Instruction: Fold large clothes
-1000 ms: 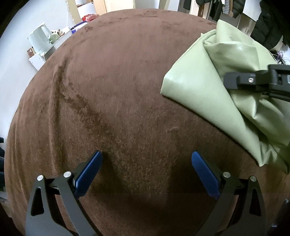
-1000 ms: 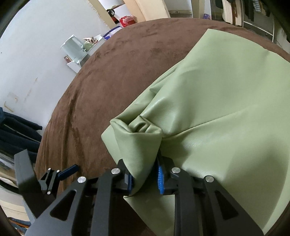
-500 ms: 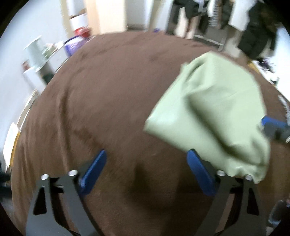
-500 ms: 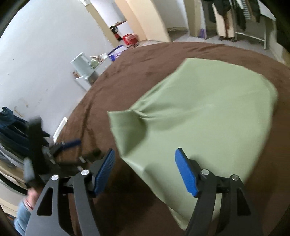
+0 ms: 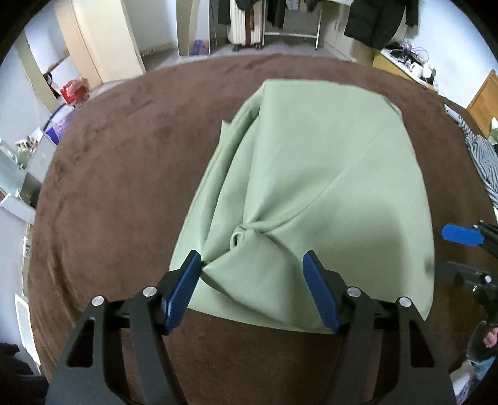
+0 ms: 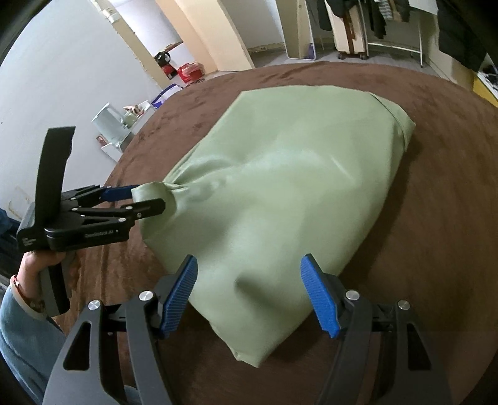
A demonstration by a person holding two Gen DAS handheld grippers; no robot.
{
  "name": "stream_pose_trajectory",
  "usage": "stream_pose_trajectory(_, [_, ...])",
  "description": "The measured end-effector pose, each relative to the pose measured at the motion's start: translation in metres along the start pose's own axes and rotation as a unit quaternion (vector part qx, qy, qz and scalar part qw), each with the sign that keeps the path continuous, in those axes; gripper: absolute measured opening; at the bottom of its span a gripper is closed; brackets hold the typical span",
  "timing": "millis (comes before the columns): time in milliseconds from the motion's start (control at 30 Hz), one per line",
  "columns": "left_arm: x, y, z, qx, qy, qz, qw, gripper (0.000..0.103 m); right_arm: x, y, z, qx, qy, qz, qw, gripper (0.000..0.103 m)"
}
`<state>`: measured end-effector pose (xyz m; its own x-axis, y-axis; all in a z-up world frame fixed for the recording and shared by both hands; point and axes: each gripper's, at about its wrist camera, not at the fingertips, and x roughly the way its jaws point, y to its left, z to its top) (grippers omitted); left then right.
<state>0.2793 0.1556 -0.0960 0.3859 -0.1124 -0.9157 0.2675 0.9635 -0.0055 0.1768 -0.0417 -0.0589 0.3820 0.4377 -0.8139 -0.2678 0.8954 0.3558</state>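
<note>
A pale green garment (image 5: 311,187) lies folded in a bundle on the brown cover (image 5: 124,187); it also shows in the right wrist view (image 6: 280,202). My left gripper (image 5: 252,289) is open, its jaws wide apart either side of the garment's near bunched edge; its left pad touches the cloth. In the right wrist view the left gripper (image 6: 140,202) reaches in from the left with a fold of cloth between its fingers. My right gripper (image 6: 249,293) is open and empty over the garment's near right corner. One blue pad of it (image 5: 460,235) shows at the left view's right edge.
The brown cover (image 6: 435,218) spreads all around the garment. A striped cloth (image 5: 482,162) lies at the far right edge. A white kettle and clutter (image 6: 109,121) stand on a low shelf to the left. Hanging clothes (image 5: 379,21) and a rack stand behind.
My right gripper has let go of the garment and pulled back, open. The garment dropped flat. My left gripper swung right from bare cover onto the garment's near edge.
</note>
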Motion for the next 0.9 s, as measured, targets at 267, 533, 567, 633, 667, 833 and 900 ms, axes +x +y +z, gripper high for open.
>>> stream_pose_trajectory(267, [-0.002,0.009,-0.014,-0.036,-0.014,-0.037,0.9986,0.028,-0.002,-0.016,-0.007,0.018,0.002,-0.001,1.0,0.069])
stream_pose_trajectory(533, [-0.039,-0.008,-0.009,0.0,-0.082,-0.007,0.9966,0.017,-0.005,-0.017,-0.004,0.026,-0.001,-0.003,1.0,0.069])
stream_pose_trajectory(567, [-0.046,-0.008,-0.007,0.003,-0.092,-0.003,0.9958,0.017,-0.006,-0.017,-0.003,0.026,-0.002,-0.002,1.0,0.069])
stream_pose_trajectory(633, [-0.059,-0.009,-0.003,0.01,-0.112,0.009,0.9937,0.016,-0.008,-0.015,-0.001,0.024,-0.007,0.001,1.0,0.069])
stream_pose_trajectory(667, [-0.062,-0.009,-0.001,0.012,-0.115,0.013,0.9933,0.016,-0.009,-0.013,0.001,0.02,-0.009,0.003,1.0,0.069])
stream_pose_trajectory(833, [-0.049,0.008,-0.003,-0.006,-0.102,0.023,0.9945,0.016,0.0,0.006,0.009,-0.006,-0.011,0.021,1.0,0.069])
stream_pose_trajectory(900, [-0.038,0.018,-0.01,-0.017,-0.095,0.027,0.995,0.016,0.009,0.011,0.009,-0.013,-0.001,0.028,1.0,0.069])
